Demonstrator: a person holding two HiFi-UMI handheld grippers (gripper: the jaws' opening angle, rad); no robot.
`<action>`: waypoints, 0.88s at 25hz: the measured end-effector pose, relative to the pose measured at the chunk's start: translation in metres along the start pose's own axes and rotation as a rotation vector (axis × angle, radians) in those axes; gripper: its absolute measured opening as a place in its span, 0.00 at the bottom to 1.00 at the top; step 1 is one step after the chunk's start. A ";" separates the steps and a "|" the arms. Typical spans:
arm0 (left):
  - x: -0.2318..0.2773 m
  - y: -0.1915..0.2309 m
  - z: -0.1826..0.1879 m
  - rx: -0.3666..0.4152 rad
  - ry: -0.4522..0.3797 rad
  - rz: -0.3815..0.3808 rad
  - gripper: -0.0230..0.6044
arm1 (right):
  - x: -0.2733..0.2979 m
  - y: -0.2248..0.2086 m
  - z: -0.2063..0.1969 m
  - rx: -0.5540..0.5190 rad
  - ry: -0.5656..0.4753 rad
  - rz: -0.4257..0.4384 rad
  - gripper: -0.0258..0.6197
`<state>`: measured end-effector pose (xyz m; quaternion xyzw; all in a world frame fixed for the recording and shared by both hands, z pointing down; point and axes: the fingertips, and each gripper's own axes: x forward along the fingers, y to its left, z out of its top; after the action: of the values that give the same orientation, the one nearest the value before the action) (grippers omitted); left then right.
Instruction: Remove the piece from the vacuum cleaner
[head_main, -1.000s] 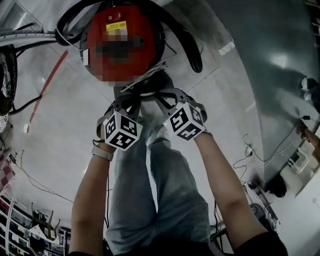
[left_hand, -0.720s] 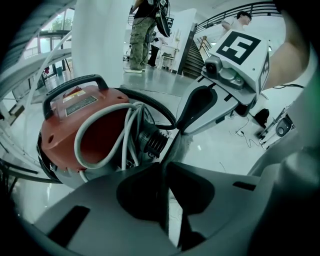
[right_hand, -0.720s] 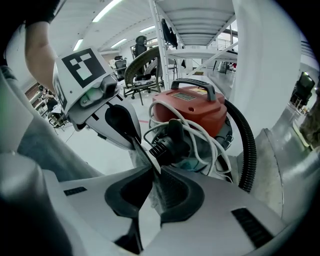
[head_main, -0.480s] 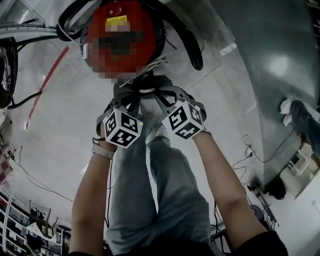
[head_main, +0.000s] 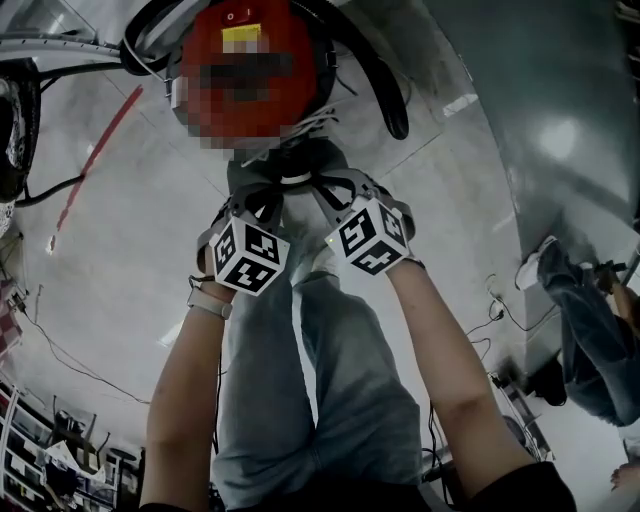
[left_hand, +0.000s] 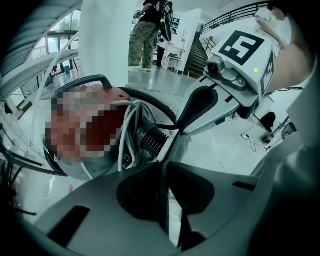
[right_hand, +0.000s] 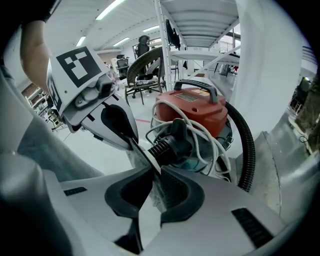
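A red vacuum cleaner (head_main: 250, 70) stands on the floor, with a black hose (head_main: 375, 85) and a white cord (right_hand: 200, 135) looped over it. A black ribbed connector (right_hand: 167, 145) sticks out of its front. From it comes a thin pale piece (head_main: 298, 215), held from both sides. My left gripper (head_main: 262, 195) is shut on the piece's left edge, which shows as a pale strip between its pads (left_hand: 165, 170). My right gripper (head_main: 330, 195) is shut on the right edge (right_hand: 152, 187). The two grippers' tips nearly touch, just in front of the vacuum cleaner.
A person's jeans-clad legs (head_main: 580, 330) are walking at the right, near loose cables (head_main: 500, 310) on the floor. A grey curved wall (head_main: 560, 120) rises on the right, and a red floor line (head_main: 95, 160) runs on the left. An office chair (right_hand: 145, 70) and shelving stand behind the vacuum cleaner.
Both grippers keep their hold in the same spot. The vacuum cleaner has slid slightly up in the head view. A walking person's legs have come in at the right.
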<state>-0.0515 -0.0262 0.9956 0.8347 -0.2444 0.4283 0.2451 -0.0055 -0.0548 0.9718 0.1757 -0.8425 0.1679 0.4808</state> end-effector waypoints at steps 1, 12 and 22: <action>0.000 0.000 -0.001 -0.002 0.000 0.001 0.13 | 0.001 0.001 0.000 -0.001 0.001 0.000 0.16; -0.001 0.002 0.000 0.051 0.018 0.015 0.13 | -0.003 0.009 -0.005 0.059 -0.015 -0.002 0.14; 0.002 -0.029 -0.023 0.055 0.053 -0.026 0.12 | -0.004 0.035 -0.028 0.049 0.017 0.039 0.14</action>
<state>-0.0464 0.0092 1.0029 0.8328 -0.2149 0.4534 0.2338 0.0017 -0.0105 0.9777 0.1693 -0.8373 0.1993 0.4802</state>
